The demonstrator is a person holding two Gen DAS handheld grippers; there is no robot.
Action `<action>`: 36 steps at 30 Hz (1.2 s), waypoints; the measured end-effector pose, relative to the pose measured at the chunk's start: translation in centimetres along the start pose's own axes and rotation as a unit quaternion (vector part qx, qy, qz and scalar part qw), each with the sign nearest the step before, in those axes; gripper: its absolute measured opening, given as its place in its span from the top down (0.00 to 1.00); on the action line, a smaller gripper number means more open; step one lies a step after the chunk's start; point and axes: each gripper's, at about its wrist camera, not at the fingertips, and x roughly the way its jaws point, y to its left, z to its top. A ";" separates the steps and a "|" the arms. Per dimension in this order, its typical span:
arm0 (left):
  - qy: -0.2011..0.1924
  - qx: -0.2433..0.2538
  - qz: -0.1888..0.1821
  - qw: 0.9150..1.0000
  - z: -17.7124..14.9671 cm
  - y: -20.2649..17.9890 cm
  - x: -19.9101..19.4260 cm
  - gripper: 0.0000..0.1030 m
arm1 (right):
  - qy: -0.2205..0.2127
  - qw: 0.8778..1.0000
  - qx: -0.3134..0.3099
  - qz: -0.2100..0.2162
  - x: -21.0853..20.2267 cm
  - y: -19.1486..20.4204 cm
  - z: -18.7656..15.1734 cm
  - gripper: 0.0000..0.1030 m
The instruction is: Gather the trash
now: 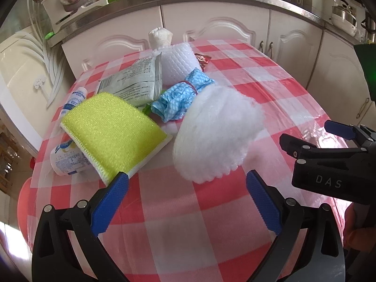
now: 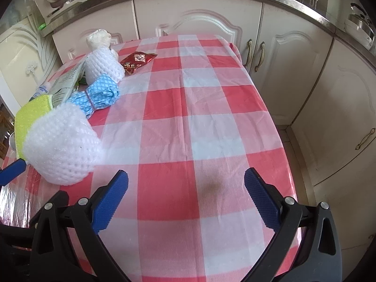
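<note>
From the left wrist, the left tongs [image 1: 186, 202] hover spread wide and empty over the checked bench [image 1: 178, 216], seemingly lined up on the heap of trash just ahead: the yellow sponge [image 1: 112, 129] touches the left pad, and the white knitted scrubber [image 1: 216, 131] lies just beyond the gap. From the right wrist, the right tongs [image 2: 185, 202] are likewise wide apart and empty over bare cloth, the red snack wrapper [image 2: 137, 61] well ahead and left, by the far edge.

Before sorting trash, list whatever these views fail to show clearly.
- Lower bottle: left wrist view, mostly under the yellow sponge; print too small.
- Red wrapper: there, behind white foam; whole in right view.
- Green scrap: under the printed pouch, unidentifiable.
</note>
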 end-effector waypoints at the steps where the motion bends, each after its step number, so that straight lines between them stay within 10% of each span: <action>1: -0.002 0.003 -0.001 1.000 -0.3 0.0 -0.3 0.05 | -0.001 1.000 0.000 -0.001 -0.2 0.0 -0.1 0.04; 36: -0.087 -0.048 0.031 0.995 -4.5 5.8 -12.9 0.05 | -0.092 0.995 -0.035 0.002 -13.8 4.2 -1.3 0.03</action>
